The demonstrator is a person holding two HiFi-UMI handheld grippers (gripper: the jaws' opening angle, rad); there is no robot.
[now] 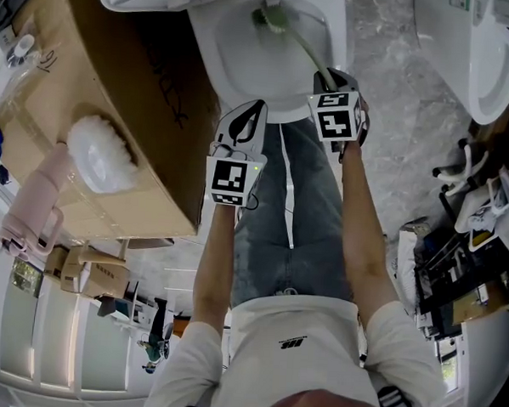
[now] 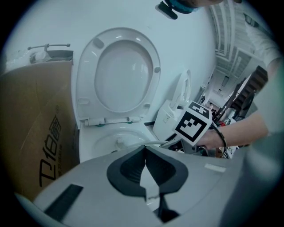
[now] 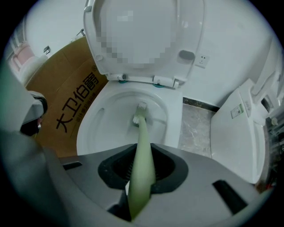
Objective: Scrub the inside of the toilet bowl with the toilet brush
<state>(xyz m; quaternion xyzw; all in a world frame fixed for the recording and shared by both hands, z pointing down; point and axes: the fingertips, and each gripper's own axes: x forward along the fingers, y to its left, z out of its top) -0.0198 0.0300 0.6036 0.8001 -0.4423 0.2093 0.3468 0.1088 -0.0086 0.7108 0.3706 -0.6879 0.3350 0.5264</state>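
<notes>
The white toilet bowl stands open at the top of the head view, lid raised. A pale green toilet brush reaches into it, its head low against the bowl's back wall and its handle running back to my right gripper. In the right gripper view the handle lies clamped between the jaws of the right gripper, and the bristle head sits inside the bowl. My left gripper hovers at the bowl's front rim; its jaws are closed on nothing.
A large cardboard box presses against the toilet's left side, with a white fluffy brush and a pink holder on it. A second white toilet and a cluttered black rack stand right. Grey marble floor lies between.
</notes>
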